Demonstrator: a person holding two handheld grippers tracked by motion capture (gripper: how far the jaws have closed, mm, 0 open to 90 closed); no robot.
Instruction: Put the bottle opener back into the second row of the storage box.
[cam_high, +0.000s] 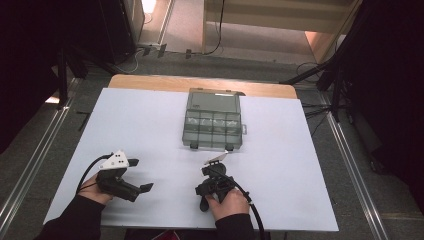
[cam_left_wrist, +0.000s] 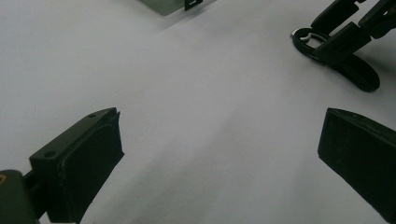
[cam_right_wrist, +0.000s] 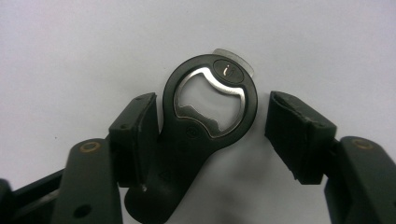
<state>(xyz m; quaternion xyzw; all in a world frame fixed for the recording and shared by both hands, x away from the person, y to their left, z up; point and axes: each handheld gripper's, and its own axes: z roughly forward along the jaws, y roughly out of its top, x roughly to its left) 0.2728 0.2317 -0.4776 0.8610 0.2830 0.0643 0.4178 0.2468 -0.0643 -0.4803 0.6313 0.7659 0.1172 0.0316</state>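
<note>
Right gripper (cam_right_wrist: 210, 121) straddling bottle opener (cam_right_wrist: 205, 135), jaws partly apart, no clamp.
Left pad touches the opener's edge, right pad just clear. Opener flat on white table (cam_high: 150, 125); bare surface around. Left gripper (cam_left_wrist: 219, 154) wide, unloaded. Compartment box (cam_high: 212, 125) well ahead.

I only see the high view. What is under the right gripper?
Observer: A black bottle opener lies flat on the table, between the fingers of the right gripper.
Operator: Is it gripped?
Observer: Not yet. One finger stands clear of the ring end, with a strip of table showing in the gap.
Operator: Anything in the left gripper?
Observer: No. The left gripper has its fingers wide apart, with bare table between them.
</note>
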